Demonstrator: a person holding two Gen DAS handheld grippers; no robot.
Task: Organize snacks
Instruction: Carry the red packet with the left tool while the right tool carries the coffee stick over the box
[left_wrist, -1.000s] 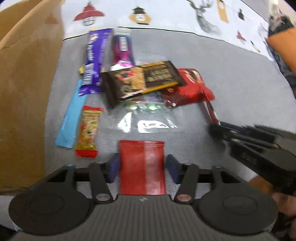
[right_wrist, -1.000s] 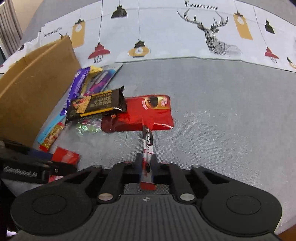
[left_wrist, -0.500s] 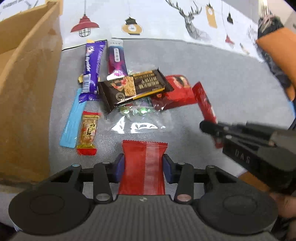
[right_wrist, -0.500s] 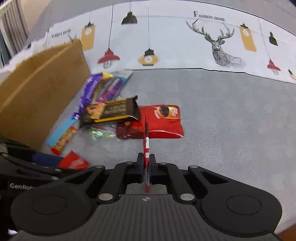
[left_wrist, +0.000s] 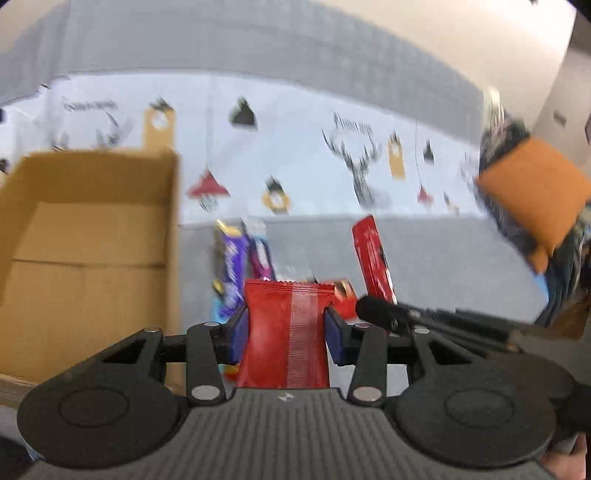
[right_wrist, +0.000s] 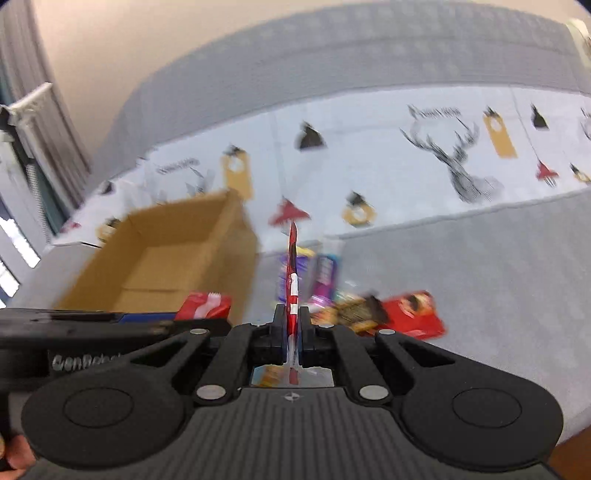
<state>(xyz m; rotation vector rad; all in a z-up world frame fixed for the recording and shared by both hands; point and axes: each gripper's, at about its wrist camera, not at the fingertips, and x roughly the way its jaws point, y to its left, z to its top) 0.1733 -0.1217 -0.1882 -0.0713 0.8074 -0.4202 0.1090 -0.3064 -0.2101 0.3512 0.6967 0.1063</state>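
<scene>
Snacks are held in both tongs above a grey surface whose kind cannot be told. The left tongs (left_wrist: 286, 328) are clamped on a red packet (left_wrist: 287, 332), its lower end hidden behind the gripper body. The right tongs (right_wrist: 292, 326) are pressed together on a thin red stick pack (right_wrist: 292, 273), seen edge-on in the right view; in the left view its flat face (left_wrist: 371, 258) is shown, with its lower end cut off by the right tongs' tips. Both views are blurred, so print on the wrappers cannot be read. A heap of snacks is partly hidden behind the tongs: a purple bar (left_wrist: 232, 266), a magenta bar (left_wrist: 260, 254), a dark bar (right_wrist: 354, 314) and a flat red pouch (right_wrist: 413, 314). An open cardboard box (left_wrist: 92, 229) stands just left of the heap, and a white cloth (right_wrist: 388, 155) printed with lamps and a deer lies beyond. An orange cushion (left_wrist: 532, 199) is seen at the far right. The red packet's long axis runs forward along the fingers, as does the stick pack's, its free end pointing up and away
</scene>
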